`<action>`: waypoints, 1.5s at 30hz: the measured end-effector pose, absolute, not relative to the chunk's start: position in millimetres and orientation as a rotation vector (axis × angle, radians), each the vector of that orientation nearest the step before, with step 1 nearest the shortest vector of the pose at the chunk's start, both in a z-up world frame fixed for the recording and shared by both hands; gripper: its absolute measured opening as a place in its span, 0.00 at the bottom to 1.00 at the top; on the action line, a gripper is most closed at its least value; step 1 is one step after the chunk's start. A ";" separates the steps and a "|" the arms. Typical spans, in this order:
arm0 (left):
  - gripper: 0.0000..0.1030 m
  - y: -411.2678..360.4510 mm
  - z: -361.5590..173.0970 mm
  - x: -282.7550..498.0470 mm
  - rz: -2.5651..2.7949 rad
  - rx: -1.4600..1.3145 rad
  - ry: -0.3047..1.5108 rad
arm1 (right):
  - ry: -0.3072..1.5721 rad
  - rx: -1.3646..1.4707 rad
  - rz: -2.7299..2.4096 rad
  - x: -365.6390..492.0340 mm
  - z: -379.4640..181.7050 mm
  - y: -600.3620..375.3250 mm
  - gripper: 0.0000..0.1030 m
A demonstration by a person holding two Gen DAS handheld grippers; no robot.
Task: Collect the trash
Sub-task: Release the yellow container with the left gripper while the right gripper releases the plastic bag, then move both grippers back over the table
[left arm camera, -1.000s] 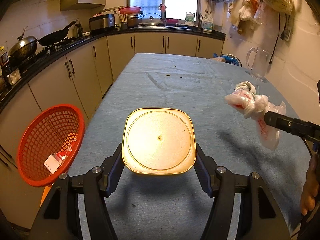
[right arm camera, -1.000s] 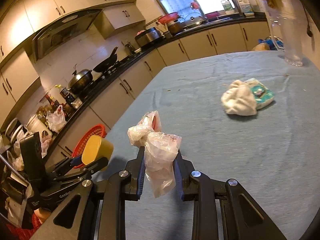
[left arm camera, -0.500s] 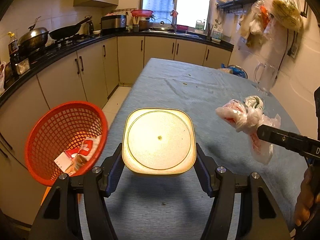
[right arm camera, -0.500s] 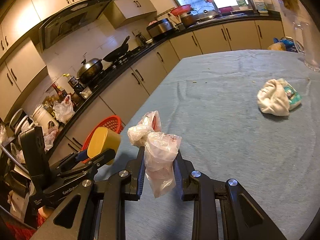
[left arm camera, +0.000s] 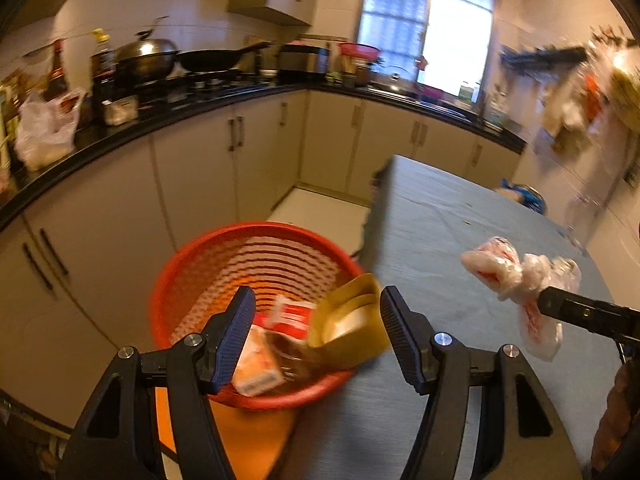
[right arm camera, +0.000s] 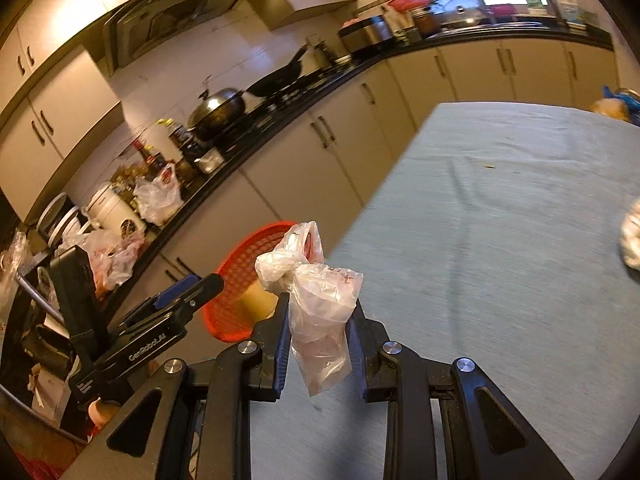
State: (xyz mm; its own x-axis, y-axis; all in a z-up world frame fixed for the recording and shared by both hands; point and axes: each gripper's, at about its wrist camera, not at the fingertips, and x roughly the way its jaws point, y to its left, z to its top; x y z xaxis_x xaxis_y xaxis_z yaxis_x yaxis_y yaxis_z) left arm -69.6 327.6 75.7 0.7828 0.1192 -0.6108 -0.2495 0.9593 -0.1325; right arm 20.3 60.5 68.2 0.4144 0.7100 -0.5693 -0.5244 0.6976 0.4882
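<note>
Left claw: wide, holding nothing.
Cup: lower centre, between its fingers, tilted over the basket.
Right claw: clamps bag.

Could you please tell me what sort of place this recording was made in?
Most likely a home kitchen: a lidded steel wok sits on the stove, cream cabinets run under a black countertop, and a blue-clothed table stands in the middle.
</note>
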 end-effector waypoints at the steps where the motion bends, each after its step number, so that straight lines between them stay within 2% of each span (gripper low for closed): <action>1: 0.62 334.7 74.7 -69.7 0.212 -0.217 0.645 | 0.839 0.245 0.795 21.4 68.7 69.4 0.27; 10: 0.62 384.2 59.1 -70.1 0.265 -0.297 0.672 | 0.877 0.227 0.849 35.8 67.5 132.9 0.27; 18: 0.62 393.3 54.3 -79.6 0.290 -0.324 0.677 | 0.954 0.212 0.819 67.6 45.0 184.7 0.30; 20: 0.62 393.7 54.3 -81.6 0.293 -0.328 0.678 | 0.974 0.224 0.813 76.0 39.4 193.1 0.38; 21: 0.62 393.8 54.9 -82.5 0.293 -0.328 0.678 | 0.984 0.232 0.821 79.8 37.3 196.4 0.48; 22: 0.62 394.2 54.8 -82.1 0.293 -0.328 0.680 | 0.989 0.236 0.821 81.7 36.9 198.6 0.52; 25: 0.62 390.8 57.1 -83.3 0.289 -0.321 0.678 | 0.971 0.246 0.827 80.9 39.8 192.5 0.52; 35: 0.63 334.6 72.6 -68.4 0.187 -0.237 0.690 | 0.867 0.299 0.735 72.1 68.3 88.4 0.52; 45: 0.63 243.5 73.8 -42.3 0.013 -0.152 0.754 | 0.789 0.299 0.299 92.2 78.4 -109.9 0.53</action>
State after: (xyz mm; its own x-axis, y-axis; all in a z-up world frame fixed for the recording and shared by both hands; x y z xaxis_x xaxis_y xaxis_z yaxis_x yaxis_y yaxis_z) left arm -42.3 243.5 73.8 0.7294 -0.0426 -0.6827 -0.0667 0.9889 -0.1329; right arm 92.2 -109.9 78.4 0.6675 0.3708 -0.6457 -0.1501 0.9164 0.3711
